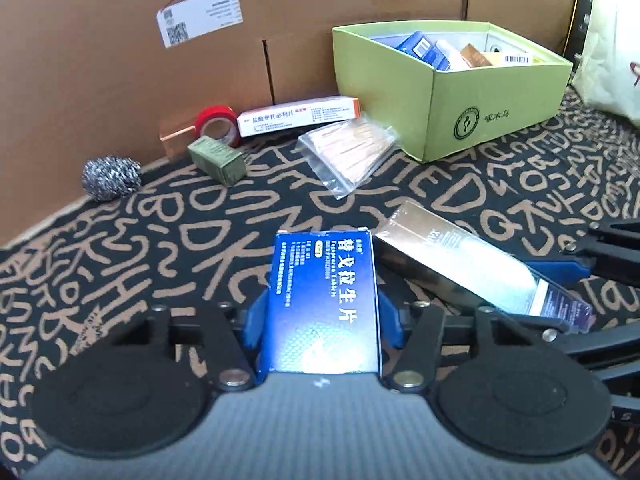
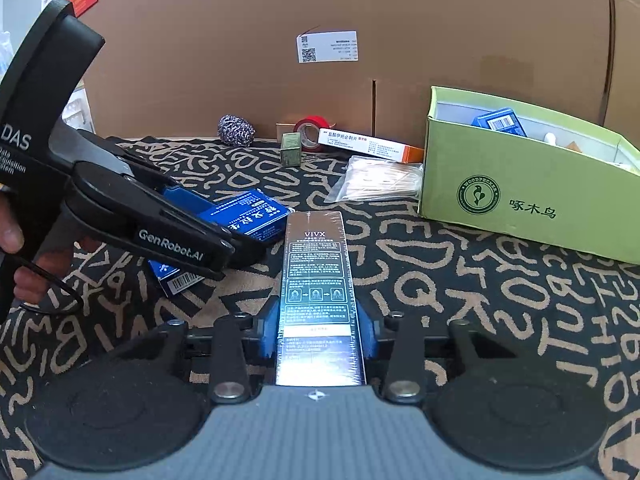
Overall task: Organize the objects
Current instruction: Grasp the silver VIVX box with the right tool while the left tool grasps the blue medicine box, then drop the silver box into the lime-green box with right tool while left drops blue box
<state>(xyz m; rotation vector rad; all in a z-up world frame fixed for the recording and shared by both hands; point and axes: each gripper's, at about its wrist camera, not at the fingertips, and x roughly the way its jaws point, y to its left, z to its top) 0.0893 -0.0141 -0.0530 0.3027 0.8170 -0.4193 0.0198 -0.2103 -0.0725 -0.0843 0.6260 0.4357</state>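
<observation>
I pinch the blue box [image 1: 324,300] in my left gripper [image 1: 322,320] and the long dark box [image 2: 320,300] in my right gripper [image 2: 322,332], ready for the green box [image 2: 520,196].

Both views are evenly lit and fairly bright, with soft, short shadows under things. Strong glare near the bottom centre washes out the blue box [image 1: 324,300] and the shiny wrapped dark box [image 2: 320,304]. Heavy fisheye bending curves the cardboard wall [image 1: 120,60], and the corners go black. Text on the far green box [image 2: 520,184] stays readable; edges look a bit smeared.
</observation>
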